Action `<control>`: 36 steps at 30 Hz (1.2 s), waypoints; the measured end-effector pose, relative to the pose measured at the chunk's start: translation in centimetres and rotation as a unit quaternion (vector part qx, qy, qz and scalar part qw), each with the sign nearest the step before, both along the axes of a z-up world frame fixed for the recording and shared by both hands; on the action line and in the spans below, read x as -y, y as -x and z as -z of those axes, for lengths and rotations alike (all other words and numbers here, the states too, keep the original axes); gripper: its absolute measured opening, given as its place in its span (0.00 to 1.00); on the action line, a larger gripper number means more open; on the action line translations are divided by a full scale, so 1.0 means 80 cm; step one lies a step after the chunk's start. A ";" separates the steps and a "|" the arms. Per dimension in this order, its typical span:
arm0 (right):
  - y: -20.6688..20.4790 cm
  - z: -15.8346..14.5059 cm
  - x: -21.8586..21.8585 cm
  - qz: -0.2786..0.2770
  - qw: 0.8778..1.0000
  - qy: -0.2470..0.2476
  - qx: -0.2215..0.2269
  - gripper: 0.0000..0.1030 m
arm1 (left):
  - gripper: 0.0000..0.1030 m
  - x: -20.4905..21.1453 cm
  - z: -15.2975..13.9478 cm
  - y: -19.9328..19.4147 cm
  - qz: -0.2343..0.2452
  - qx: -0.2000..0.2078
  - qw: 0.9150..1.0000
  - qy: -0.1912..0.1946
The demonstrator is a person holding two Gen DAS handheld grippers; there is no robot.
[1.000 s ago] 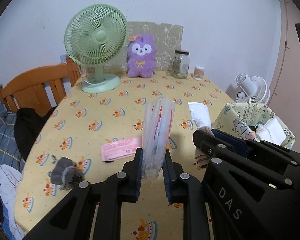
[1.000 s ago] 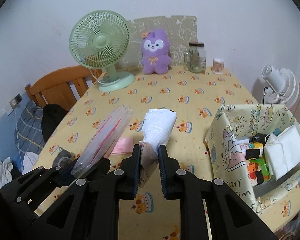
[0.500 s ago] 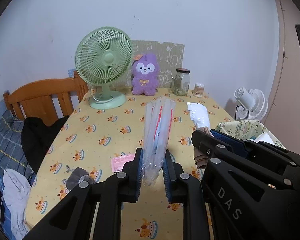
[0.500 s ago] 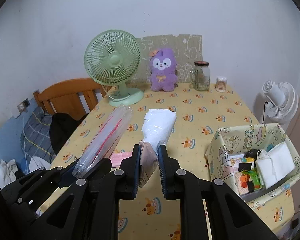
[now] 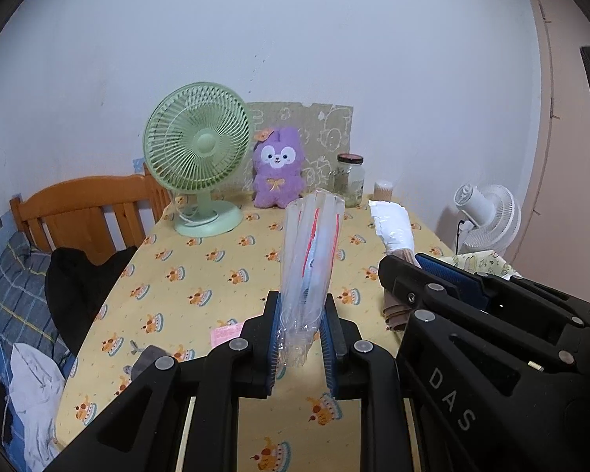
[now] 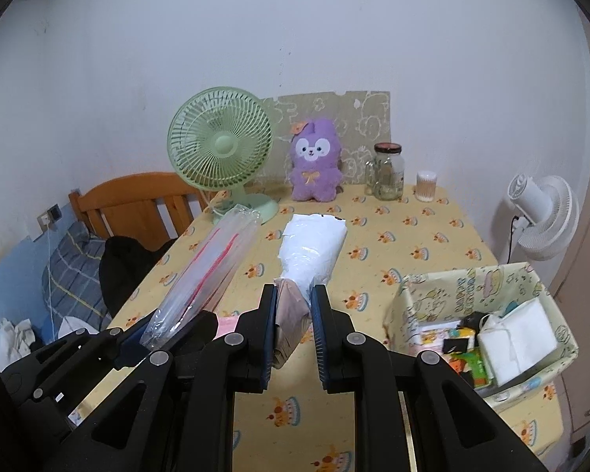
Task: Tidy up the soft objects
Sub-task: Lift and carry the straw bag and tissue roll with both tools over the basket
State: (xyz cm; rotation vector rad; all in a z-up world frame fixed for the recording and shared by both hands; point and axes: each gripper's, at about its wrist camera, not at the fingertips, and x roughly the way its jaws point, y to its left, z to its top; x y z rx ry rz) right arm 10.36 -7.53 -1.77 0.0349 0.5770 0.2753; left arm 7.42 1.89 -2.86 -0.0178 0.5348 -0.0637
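My left gripper (image 5: 299, 330) is shut on a clear zip bag with a red seal stripe (image 5: 310, 259), held upright above the table; the bag also shows in the right wrist view (image 6: 212, 271). My right gripper (image 6: 294, 316) is shut on a white plastic-wrapped soft pack with a tan end (image 6: 312, 247), lifted over the table; it shows in the left wrist view (image 5: 391, 228) too. A pink packet (image 5: 226, 333) and a grey soft item (image 5: 147, 358) lie on the yellow tablecloth (image 5: 200, 275) below the left gripper.
A patterned fabric bin (image 6: 476, 287) holding packets and a white cloth stands at the right. A green fan (image 6: 222, 149), purple plush (image 6: 314, 161), glass jar (image 6: 387, 177) and swab pot (image 6: 426, 185) stand at the back. A white fan (image 6: 542, 212) and a wooden chair (image 6: 137, 204) flank the table.
Both grippers have risen and pulled back from the table with their loads still held. The table and the bin now look farther below.
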 end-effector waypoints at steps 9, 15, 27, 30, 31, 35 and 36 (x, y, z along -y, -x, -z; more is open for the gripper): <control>-0.003 -0.010 0.034 0.018 1.000 0.002 0.015 0.20 | 0.17 0.034 -0.011 -0.008 0.015 0.012 1.000 -0.010; -0.006 -0.015 0.061 0.037 0.999 0.001 0.022 0.20 | 0.17 0.060 -0.017 -0.014 0.029 0.019 0.999 -0.011; -0.015 -0.018 0.119 0.073 0.997 0.003 0.025 0.20 | 0.17 0.114 -0.018 -0.030 0.067 0.018 0.998 -0.010; -0.019 -0.017 0.133 0.079 0.997 0.002 0.024 0.20 | 0.17 0.129 -0.018 -0.035 0.077 0.017 0.997 -0.013; -0.020 -0.016 0.137 0.081 0.996 0.001 0.023 0.20 | 0.17 0.133 -0.017 -0.036 0.079 0.017 0.997 -0.014; -0.024 -0.010 0.155 0.092 0.996 0.002 0.020 0.20 | 0.17 0.154 -0.011 -0.045 0.092 0.010 0.996 -0.017; -0.025 -0.007 0.162 0.096 0.995 0.002 0.019 0.20 | 0.17 0.158 -0.010 -0.047 0.095 0.009 0.995 -0.018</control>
